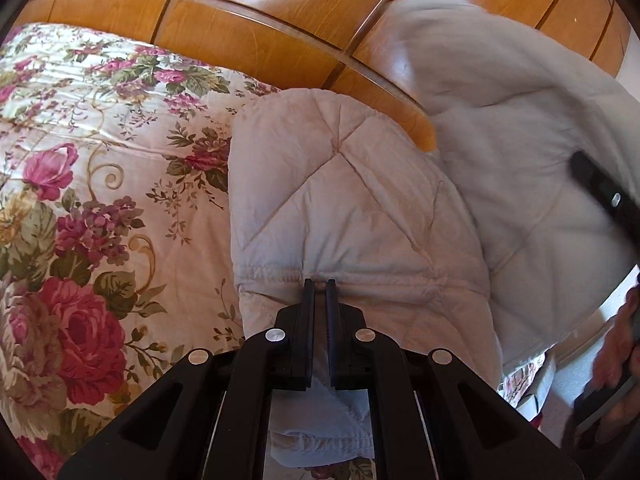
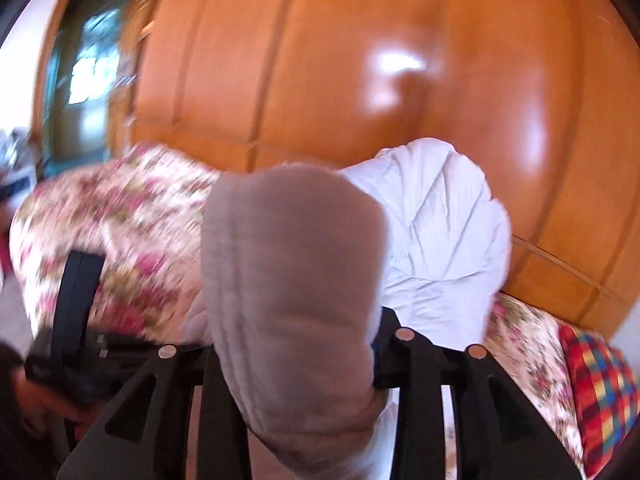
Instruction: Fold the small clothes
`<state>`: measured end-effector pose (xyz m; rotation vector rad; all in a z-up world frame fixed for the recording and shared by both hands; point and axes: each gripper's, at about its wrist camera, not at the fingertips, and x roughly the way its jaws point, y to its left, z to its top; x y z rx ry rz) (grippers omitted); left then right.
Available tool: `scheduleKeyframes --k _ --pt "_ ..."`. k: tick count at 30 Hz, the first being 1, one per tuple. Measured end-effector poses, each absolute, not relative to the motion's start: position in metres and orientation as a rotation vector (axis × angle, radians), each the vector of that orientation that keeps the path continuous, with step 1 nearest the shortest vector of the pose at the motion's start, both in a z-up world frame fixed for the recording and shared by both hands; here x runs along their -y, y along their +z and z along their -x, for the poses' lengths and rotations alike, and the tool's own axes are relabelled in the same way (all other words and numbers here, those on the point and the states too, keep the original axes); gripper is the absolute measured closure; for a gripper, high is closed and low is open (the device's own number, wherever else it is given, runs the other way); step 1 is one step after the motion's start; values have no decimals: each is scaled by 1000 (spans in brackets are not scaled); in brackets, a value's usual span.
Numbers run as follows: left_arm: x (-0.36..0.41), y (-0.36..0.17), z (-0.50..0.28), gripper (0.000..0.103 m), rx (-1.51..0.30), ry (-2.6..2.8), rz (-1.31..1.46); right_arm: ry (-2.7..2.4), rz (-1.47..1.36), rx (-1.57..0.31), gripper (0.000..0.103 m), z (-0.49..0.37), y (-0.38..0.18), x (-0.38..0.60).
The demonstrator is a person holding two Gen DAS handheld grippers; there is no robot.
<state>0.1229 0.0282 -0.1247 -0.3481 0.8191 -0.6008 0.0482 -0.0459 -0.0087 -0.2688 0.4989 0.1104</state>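
Note:
A white quilted jacket [image 1: 340, 200] lies on the floral bedspread [image 1: 80, 160]. My left gripper [image 1: 320, 282] is shut on the jacket's gathered waist seam and pins it near the bed's edge. To the right, a blurred part of the jacket [image 1: 520, 120] is lifted in the air, with one black finger [image 1: 600, 192] of my right gripper against it. In the right wrist view a thick fold of the jacket [image 2: 288, 280] drapes over that gripper and hides its fingertips. The rest of the jacket [image 2: 432, 232] lies beyond on the bed.
A glossy wooden wardrobe [image 1: 280, 8] stands close behind the bed. A plaid cushion [image 2: 600, 392] lies at the right end of the bed. A doorway [image 2: 80, 80] shows at far left. A person's hand [image 1: 616, 344] holds the right gripper.

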Motion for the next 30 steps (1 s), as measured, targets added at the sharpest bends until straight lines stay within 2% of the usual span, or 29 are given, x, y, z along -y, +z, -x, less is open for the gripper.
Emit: scheduleKeyframes --k 3,7,11,13,17,18,20,22,25,28,30 --pt "-35 -125 -124 100 -830 -616 386 163 297 -550 65 -60 -30 33" --pt "-60 -116 -123 100 -803 -644 466 234 318 -602 52 -62 -51 24" --pt "-99 -104 -129 100 -760 -719 685 312 346 -619 36 -57 -59 25" --pt "-109 -98 -135 100 -754 -770 772 353 357 -630 32 -53 -61 25" --pt "-96 -70 -147 99 -772 -904 744 401 412 -644 31 -49 -71 19" --pt "-89 -63 -150 94 -780 -918 710 408 434 -646 31 -48 -73 17" --pt "-69 -47 -157 60 -796 -919 621 427 492 -650 31 -44 -80 12" --pt "-48 -33 -163 55 -798 -897 522 443 512 -651 31 -41 -84 12" --pt "-16 -27 -173 55 -810 -786 340 442 502 -647 31 -39 -82 17" --pt "-7 -40 -181 94 -839 -696 300 454 438 -636 32 -34 -66 33" --pt "-20 -55 -187 99 -862 -690 399 498 344 -611 32 -25 -47 52"
